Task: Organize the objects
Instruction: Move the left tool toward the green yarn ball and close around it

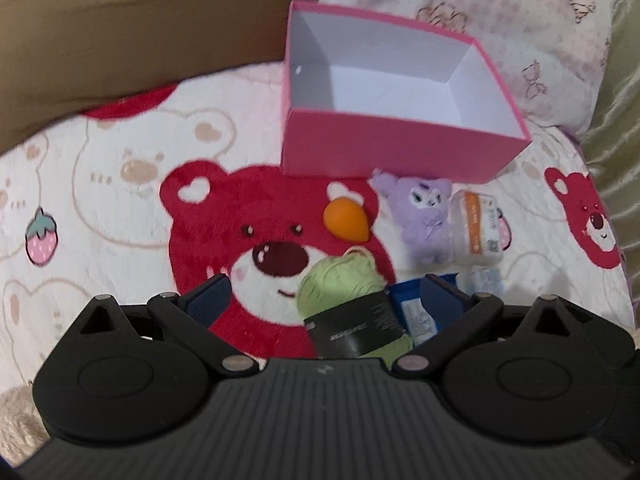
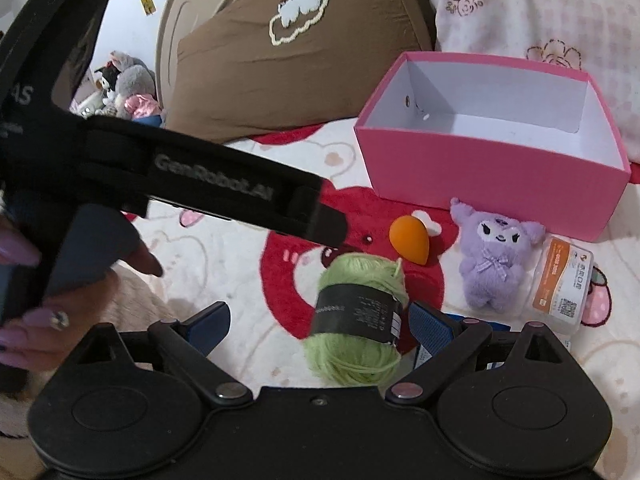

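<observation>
Both the left gripper (image 1: pixel 324 296) and right gripper (image 2: pixel 320 320) hang spread over the green yarn (image 2: pixel 356 320); 2 converging could collide.

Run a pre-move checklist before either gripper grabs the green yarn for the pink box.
1. Pink box open and empty: ok.
2. Green yarn skein lying free on the bear blanket: ok.
3. Right gripper open, skein between its fingers: ok.
4. Left gripper open, holding nothing: ok.
5. Orange beauty sponge and purple plush apart from the skein: ok.
6. Blue packet touching the skein: cannot tell.
</observation>
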{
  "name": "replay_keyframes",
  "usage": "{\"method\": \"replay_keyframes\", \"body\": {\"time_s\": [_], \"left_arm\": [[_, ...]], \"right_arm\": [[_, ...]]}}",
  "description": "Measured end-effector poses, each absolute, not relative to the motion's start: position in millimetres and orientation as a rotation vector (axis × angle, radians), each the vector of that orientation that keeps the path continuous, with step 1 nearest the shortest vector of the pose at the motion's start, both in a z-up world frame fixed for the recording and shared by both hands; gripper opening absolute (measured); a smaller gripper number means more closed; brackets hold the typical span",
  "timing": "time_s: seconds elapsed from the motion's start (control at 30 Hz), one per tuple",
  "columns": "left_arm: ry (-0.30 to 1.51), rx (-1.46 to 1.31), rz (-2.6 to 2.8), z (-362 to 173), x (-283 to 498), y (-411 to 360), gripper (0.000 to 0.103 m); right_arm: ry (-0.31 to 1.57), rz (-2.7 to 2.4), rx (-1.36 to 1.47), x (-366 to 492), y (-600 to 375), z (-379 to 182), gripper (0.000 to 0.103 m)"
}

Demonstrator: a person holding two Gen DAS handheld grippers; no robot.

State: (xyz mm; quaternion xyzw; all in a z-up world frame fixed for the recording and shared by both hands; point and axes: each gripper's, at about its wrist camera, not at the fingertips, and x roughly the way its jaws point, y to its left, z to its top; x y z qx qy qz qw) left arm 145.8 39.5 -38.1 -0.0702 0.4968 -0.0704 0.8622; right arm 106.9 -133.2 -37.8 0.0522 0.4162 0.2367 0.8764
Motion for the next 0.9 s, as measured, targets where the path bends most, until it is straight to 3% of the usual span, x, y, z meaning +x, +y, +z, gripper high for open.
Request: {"method": "replay_keyframes", "body": {"time_s": [0.47, 0.9], "left_arm": [[1.117, -0.200, -0.190, -81.3, 149.1, 36.4, 0.099], [1.174, -0.317, -0.193, -109.5, 155.4, 59.0, 0.089]], "right_arm": [[0.911, 0.473, 0.119, 118.2, -117.7, -65.0, 0.098], [0.985, 0.479, 0.094, 125.9, -108.0, -87.0, 0.094]]}}
